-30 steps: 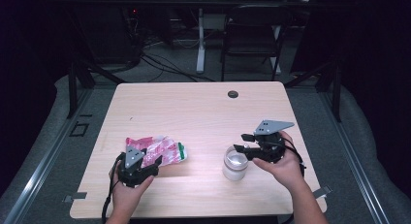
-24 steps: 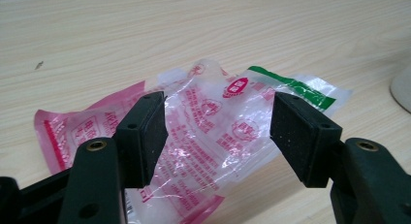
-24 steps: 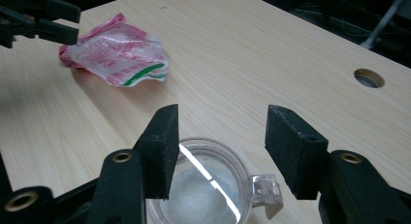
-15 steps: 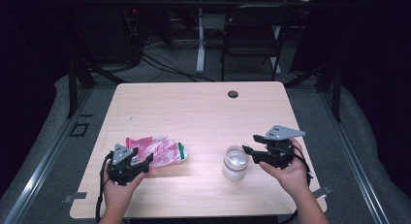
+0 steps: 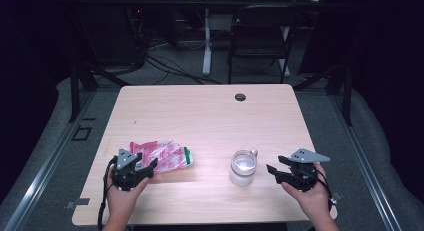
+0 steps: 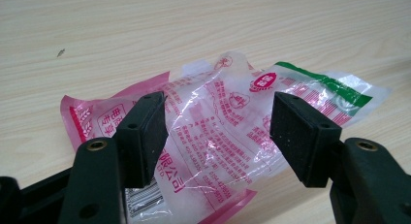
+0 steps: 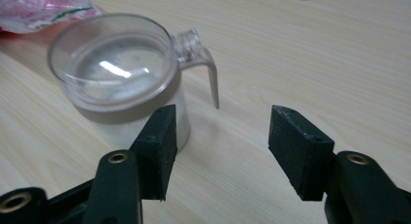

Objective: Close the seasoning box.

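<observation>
Counter (image 5: 210, 116): pale wood, bare and roomy toward the far edge.
Left gripper (image 5: 145, 167): jaws apart, poised at the snack wrapper's near end.
Snack wrapper (image 5: 162, 155): front left; light, crinkly, slippery; pinch a flat edge.
Lidded clear cup (image 5: 243, 167): front centre-right; rigid, smooth; grip its sides.
Right gripper (image 5: 272, 172): jaws just opened wide, empty, beside the cup.

A wooden table (image 5: 200, 116) carries 1 dark round cap (image 5: 240, 97) at 12 o'clock; 1 black chair (image 5: 260, 38) stands beyond it.
</observation>
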{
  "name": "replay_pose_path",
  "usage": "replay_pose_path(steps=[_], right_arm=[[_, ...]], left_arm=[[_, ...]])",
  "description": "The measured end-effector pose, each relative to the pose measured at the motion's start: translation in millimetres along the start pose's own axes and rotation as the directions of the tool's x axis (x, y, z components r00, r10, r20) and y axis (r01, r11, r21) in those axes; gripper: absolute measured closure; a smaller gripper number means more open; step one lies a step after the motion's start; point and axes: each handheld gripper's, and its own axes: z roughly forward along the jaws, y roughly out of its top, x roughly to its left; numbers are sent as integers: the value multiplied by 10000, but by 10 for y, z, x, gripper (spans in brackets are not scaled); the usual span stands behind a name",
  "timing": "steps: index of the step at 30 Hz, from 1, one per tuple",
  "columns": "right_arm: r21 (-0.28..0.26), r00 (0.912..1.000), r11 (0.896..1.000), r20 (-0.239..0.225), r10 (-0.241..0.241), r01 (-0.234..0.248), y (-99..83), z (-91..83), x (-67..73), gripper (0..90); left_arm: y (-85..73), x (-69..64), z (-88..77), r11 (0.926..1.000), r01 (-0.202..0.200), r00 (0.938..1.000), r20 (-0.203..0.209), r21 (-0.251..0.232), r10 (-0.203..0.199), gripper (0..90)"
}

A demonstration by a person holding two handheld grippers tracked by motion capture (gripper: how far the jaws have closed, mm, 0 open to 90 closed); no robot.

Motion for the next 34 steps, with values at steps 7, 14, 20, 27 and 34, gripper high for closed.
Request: replay_pose_path(steps=[7, 14, 20, 27, 34], right_arm=[[155, 9997, 9997, 194, 170, -173, -190, 109, -82, 428], [194, 9991, 9989, 59, 422, -423, -285, 184, -119, 433], [498, 9990, 9979, 204, 408, -418, -322, 239, -141, 433], [698, 9992, 9968, 155, 378, -388, -350, 288, -131, 433], [767, 9996, 9968, 148, 235, -246, -354, 300, -112, 431]], left_arm=[[-26, -19, 49, 9998, -74, 9999, 111, 169, 72, 381], [-34, -43, 80, 9993, -260, 9996, 149, 284, 255, 381], [-42, -50, 95, 9990, -271, 9995, 149, 360, 266, 381], [-49, -59, 110, 9983, -382, 9992, 151, 430, 376, 381], [-45, -56, 110, 9983, -396, 9992, 130, 427, 391, 381]])
